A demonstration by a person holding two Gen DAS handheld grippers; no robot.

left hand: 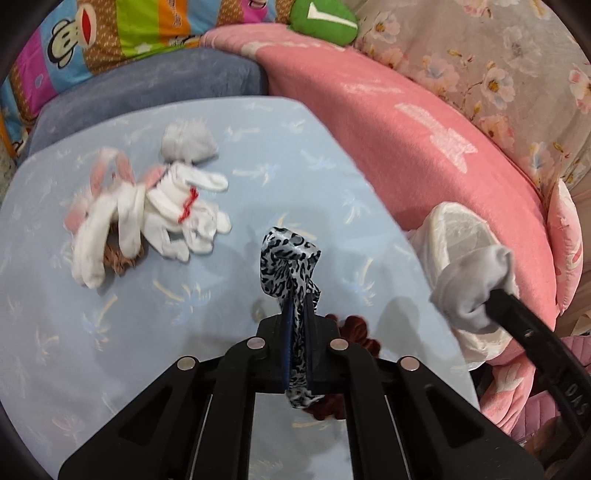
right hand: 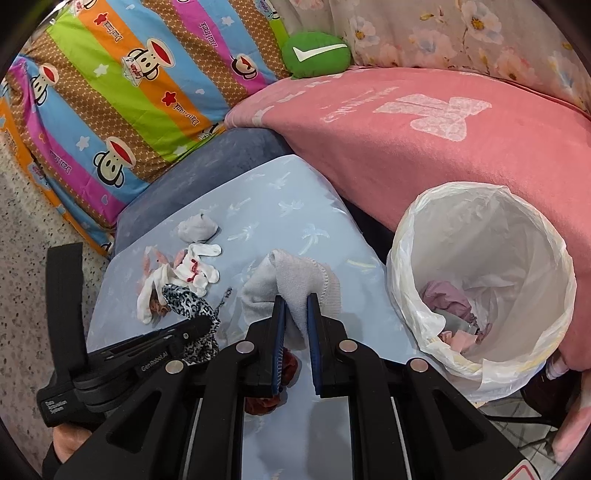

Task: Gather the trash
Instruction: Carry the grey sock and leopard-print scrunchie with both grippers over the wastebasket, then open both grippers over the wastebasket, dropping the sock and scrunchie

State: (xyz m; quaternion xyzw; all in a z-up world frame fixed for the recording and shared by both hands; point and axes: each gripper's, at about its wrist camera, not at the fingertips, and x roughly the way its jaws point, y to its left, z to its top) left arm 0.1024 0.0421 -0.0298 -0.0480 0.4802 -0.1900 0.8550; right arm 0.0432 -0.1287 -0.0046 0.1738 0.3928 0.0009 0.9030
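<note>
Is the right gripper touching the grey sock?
Touching. The right wrist view shows the right gripper pinching the grey sock between both fingers.

A pale blue counter (right hand: 280, 206) printed with palm trees stands on a speckled floor (right hand: 26, 229). Behind the counter lies a grey-blue cushion (right hand: 218, 158), with a striped monkey-print quilt (right hand: 122, 74) beyond it. Right of the counter spreads a pink blanket (right hand: 424, 147), backed by floral fabric (right hand: 461, 33).
</note>
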